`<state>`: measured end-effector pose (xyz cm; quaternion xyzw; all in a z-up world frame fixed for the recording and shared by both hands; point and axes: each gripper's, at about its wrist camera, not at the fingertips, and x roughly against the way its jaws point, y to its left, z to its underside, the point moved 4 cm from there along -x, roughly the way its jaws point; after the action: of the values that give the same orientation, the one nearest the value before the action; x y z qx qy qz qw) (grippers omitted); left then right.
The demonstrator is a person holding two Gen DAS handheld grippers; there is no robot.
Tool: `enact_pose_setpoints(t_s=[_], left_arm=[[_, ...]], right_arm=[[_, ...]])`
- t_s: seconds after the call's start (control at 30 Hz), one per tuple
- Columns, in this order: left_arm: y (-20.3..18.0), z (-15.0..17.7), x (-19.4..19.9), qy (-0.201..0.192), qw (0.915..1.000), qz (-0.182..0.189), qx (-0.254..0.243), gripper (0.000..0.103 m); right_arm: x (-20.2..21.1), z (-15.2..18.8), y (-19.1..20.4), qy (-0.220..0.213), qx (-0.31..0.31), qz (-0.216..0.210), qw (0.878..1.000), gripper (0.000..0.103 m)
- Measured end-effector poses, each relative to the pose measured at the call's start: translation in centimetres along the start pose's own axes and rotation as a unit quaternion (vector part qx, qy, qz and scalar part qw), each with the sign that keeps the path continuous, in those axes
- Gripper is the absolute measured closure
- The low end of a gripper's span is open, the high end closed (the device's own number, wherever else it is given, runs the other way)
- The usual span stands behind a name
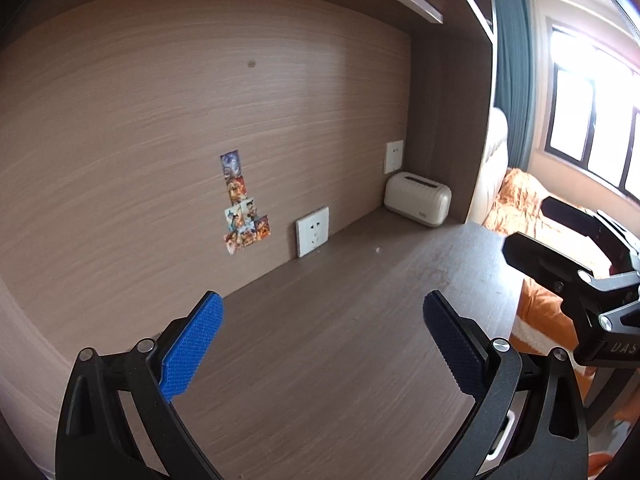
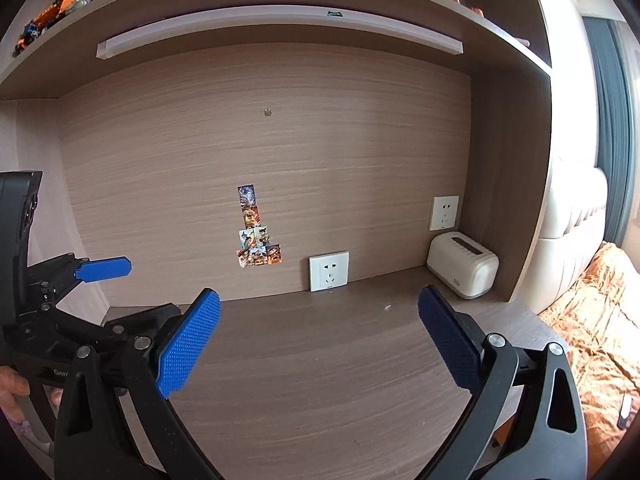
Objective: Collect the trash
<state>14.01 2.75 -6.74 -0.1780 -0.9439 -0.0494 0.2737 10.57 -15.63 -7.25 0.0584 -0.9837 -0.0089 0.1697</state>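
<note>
My left gripper [image 1: 322,306] is open and empty, held above the dark wooden desk [image 1: 340,344]. My right gripper [image 2: 320,304] is open and empty above the same desk [image 2: 320,360]. The left gripper also shows at the left of the right wrist view [image 2: 108,270], and the right gripper's black body shows at the right of the left wrist view [image 1: 580,280]. A tiny white speck [image 2: 386,307] lies on the desk near the back wall; it also shows in the left wrist view [image 1: 376,249]. No other trash is visible.
A cream box with a top slot [image 2: 462,266] stands in the desk's back right corner. Wall sockets [image 2: 329,271] and stickers [image 2: 256,232] are on the back panel. A shelf [image 2: 280,4] with toys hangs above. An orange bedcover [image 2: 600,320] lies to the right.
</note>
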Motion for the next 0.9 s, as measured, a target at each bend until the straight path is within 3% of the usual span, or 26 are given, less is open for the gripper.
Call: enact_pose_setpoints(t_s=[0.3,0.9], left_arm=[[2.8,-0.4,-1.2,0.013,0.9989,0.013,0.043,0.005],[3.2,-1.2,-1.9,0.009,0.9993,0.012,0.034,0.005]], right_arm=[[-0.5,-0.8,0.9,-0.007,0.004,0.006,1.0,0.004],[-0.7,-0.6,0.6,-0.003,-0.001,0.019,1.0,0.004]])
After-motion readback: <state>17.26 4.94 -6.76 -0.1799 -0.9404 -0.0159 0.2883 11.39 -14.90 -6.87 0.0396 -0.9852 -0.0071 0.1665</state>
